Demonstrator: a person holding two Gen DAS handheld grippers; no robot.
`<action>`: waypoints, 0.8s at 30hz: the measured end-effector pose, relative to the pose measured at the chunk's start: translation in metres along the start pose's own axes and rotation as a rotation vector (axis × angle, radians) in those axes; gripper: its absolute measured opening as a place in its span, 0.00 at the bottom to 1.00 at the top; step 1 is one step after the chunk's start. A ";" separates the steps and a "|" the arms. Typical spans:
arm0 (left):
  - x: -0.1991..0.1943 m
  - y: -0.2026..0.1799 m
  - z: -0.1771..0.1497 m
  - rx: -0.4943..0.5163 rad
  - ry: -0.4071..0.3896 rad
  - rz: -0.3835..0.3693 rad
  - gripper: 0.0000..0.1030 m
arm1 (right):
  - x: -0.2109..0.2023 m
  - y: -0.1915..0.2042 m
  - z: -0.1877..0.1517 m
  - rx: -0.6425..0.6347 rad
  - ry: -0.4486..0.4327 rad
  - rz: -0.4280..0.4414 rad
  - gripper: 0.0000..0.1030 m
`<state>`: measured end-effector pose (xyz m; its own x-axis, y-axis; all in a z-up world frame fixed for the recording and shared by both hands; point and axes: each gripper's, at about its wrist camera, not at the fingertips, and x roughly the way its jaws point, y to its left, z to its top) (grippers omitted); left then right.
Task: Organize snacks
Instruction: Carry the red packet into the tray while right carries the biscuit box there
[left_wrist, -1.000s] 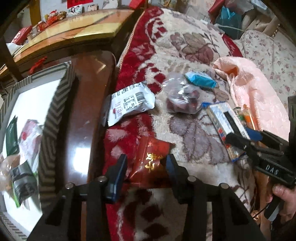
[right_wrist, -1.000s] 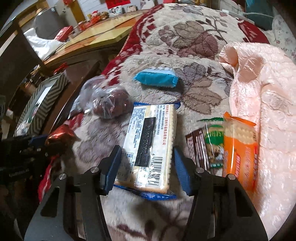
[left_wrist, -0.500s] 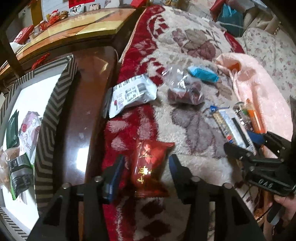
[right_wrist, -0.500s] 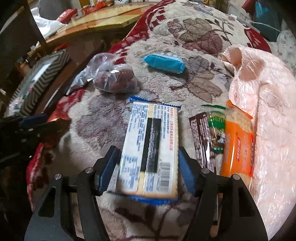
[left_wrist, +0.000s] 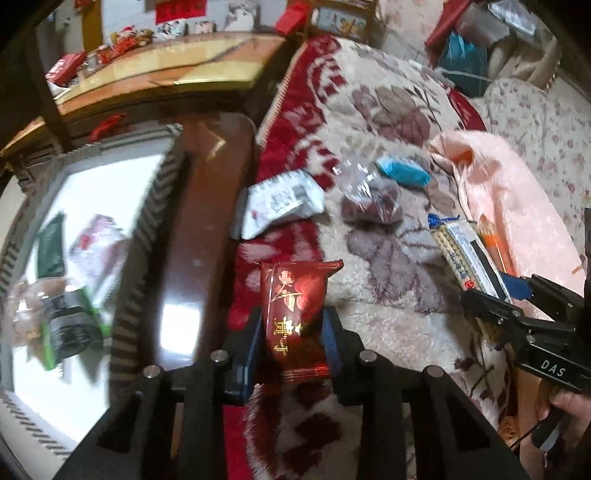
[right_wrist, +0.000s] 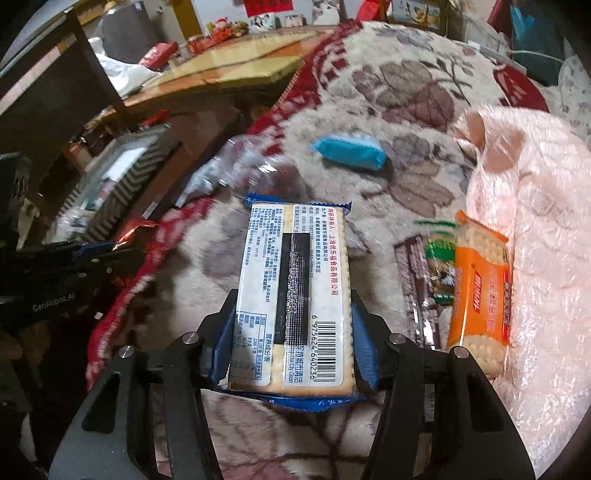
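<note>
Right claw (right_wrist: 293, 339) clamps cracker pack (right_wrist: 295, 291), barcode 6 975624 640236

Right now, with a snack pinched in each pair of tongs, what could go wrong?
The glossy red packet is pinched only at its lower end by the left tongs, so it might slip. The long cracker pack sticks far out of the right tongs; squeezing may crack the biscuits.

Both wrist cams look fwd, low over the blanket (left_wrist: 388, 122) (shared: blue packet (right_wrist: 349, 151)).
</note>
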<state>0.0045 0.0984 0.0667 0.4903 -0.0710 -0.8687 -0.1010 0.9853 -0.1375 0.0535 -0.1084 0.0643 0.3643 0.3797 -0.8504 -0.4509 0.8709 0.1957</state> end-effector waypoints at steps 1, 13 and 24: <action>-0.005 0.003 -0.001 -0.007 -0.010 0.010 0.33 | -0.003 0.003 0.002 -0.001 -0.006 0.009 0.53; -0.053 0.040 -0.006 -0.073 -0.120 0.118 0.33 | -0.019 0.071 0.019 -0.096 -0.059 0.081 0.53; -0.083 0.086 -0.013 -0.169 -0.188 0.183 0.33 | -0.020 0.137 0.039 -0.210 -0.074 0.135 0.53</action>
<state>-0.0560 0.1873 0.1208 0.6004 0.1508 -0.7853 -0.3373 0.9382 -0.0777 0.0159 0.0157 0.1267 0.3442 0.5169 -0.7838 -0.6560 0.7296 0.1930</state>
